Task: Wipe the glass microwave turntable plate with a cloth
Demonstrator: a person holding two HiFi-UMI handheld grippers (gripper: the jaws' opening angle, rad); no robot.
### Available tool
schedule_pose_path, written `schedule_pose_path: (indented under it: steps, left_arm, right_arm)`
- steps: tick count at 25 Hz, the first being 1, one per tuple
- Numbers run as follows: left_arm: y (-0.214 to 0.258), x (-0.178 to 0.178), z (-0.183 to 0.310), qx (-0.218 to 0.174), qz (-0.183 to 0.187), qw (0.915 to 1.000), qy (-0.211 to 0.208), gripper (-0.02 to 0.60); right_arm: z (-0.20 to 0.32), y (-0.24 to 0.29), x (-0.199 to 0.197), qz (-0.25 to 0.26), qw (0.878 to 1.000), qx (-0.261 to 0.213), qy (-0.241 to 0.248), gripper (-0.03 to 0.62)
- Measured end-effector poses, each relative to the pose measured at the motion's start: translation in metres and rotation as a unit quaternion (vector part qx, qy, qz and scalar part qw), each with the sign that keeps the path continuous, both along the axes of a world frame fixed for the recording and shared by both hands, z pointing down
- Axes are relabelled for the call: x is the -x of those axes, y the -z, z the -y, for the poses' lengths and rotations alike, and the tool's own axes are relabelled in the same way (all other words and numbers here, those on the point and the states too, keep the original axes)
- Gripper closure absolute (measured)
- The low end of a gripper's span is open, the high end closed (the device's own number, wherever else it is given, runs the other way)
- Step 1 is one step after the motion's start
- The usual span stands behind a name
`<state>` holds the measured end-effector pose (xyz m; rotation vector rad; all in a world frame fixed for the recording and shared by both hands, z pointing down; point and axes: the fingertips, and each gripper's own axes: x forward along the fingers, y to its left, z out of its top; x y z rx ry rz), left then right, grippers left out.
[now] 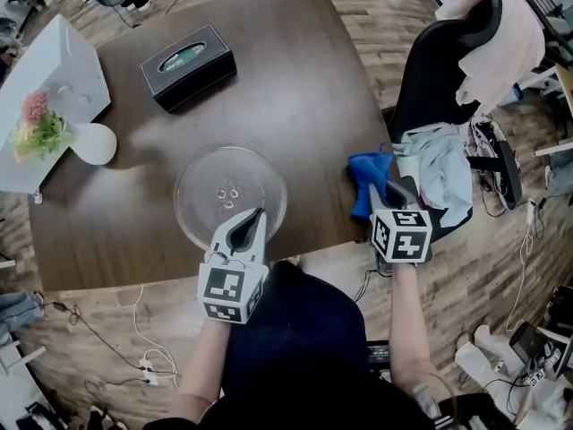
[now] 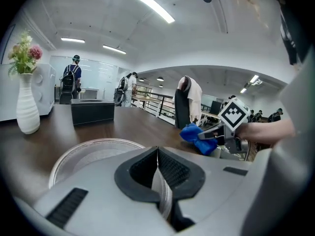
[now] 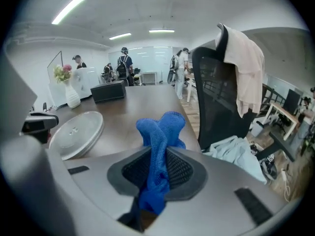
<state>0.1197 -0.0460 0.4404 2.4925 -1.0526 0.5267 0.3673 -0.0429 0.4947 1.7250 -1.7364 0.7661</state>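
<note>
On table (image 1: pixel 295 88), left tool (image 1: pixel 253 214) clamps plate (image 1: pixel 215 179) rim.

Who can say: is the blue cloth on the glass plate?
No, the right gripper holds the blue cloth beside the glass plate, off it.

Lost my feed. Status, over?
Left gripper shut on rim of glass turntable plate. Right gripper shut on blue cloth, clear of plate. Path between them unobstructed.

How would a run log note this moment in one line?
left gripper: shut on rim of round clear glass turntable plate | right gripper: shut on crumpled blue cloth, apart from plate | wiping: not started
</note>
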Motion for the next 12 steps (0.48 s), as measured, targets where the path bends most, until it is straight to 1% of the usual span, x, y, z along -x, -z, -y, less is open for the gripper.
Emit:
schedule_pose_path:
  steps: [3, 7, 12]
  left_arm:
    - [0.001, 0.022, 0.0, -0.002, 0.004, 0.9997, 0.024, 0.575]
    - [0.003, 0.052, 0.0, -0.003, 0.012, 0.9983, 0.056, 0.575]
    - [0.001, 0.096, 0.001, 0.005, 0.027, 0.9954, 0.092, 0.575]
  right_arm:
    - [0.011, 0.021, 0.023, 0.004, 0.999, -0.021, 0.032, 0.531]
    - [0.028, 0.044, 0.056, 0.021, 0.997, -0.045, 0.06, 0.531]
    - [0.042, 0.062, 0.105, 0.038, 0.993, -0.057, 0.096, 0.531]
